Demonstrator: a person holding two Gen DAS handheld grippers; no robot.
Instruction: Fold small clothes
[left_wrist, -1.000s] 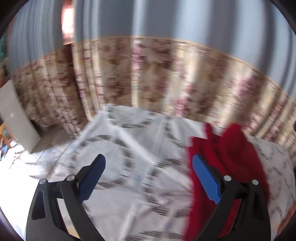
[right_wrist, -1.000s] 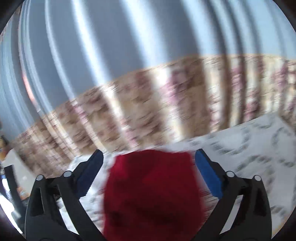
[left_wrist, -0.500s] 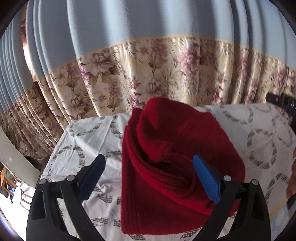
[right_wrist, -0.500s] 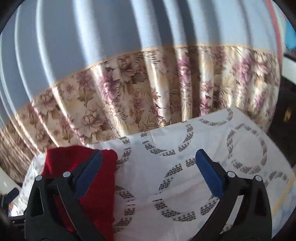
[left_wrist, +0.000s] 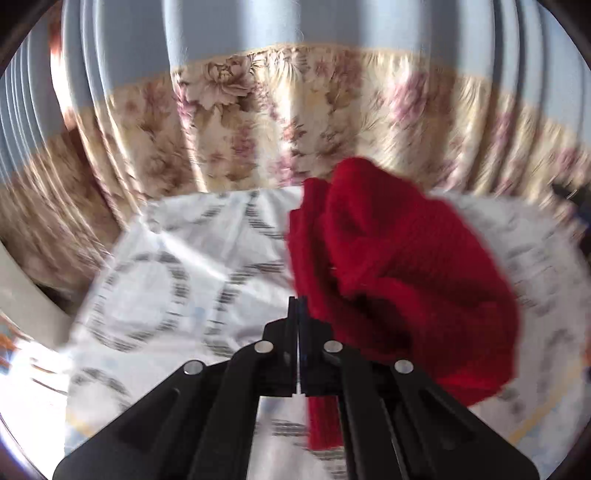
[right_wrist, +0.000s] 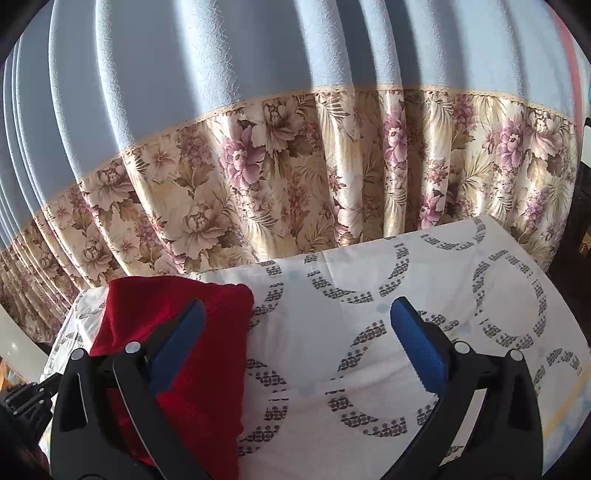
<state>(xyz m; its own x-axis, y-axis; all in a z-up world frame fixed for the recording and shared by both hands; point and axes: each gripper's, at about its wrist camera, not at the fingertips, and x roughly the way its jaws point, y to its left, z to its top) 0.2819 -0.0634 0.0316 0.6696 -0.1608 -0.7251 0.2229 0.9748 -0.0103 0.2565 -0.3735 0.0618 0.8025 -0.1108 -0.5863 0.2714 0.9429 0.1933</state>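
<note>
A red knitted garment (left_wrist: 399, 266) lies bunched on the white cloth with grey rings (left_wrist: 177, 280). In the left wrist view my left gripper (left_wrist: 297, 306) is shut, its tips touching at the garment's left edge. No cloth shows between the pads. In the right wrist view the garment (right_wrist: 207, 332) lies at the left with a neat right edge. My right gripper (right_wrist: 297, 314) stands open above the cloth. Its left finger (right_wrist: 181, 336) hangs over the garment, and its right finger (right_wrist: 417, 343) is over bare cloth. Nothing is between its fingers.
A blue curtain with a floral lower band (right_wrist: 295, 184) hangs right behind the far edge of the covered surface (right_wrist: 443, 295). A dark object (right_wrist: 576, 229) stands at the right edge. A pale board (left_wrist: 26, 295) leans at the left.
The left gripper's jaws have closed from wide open and it has slid left, so the garment now lies to its right. The right gripper swung right off the garment, then stayed.
</note>
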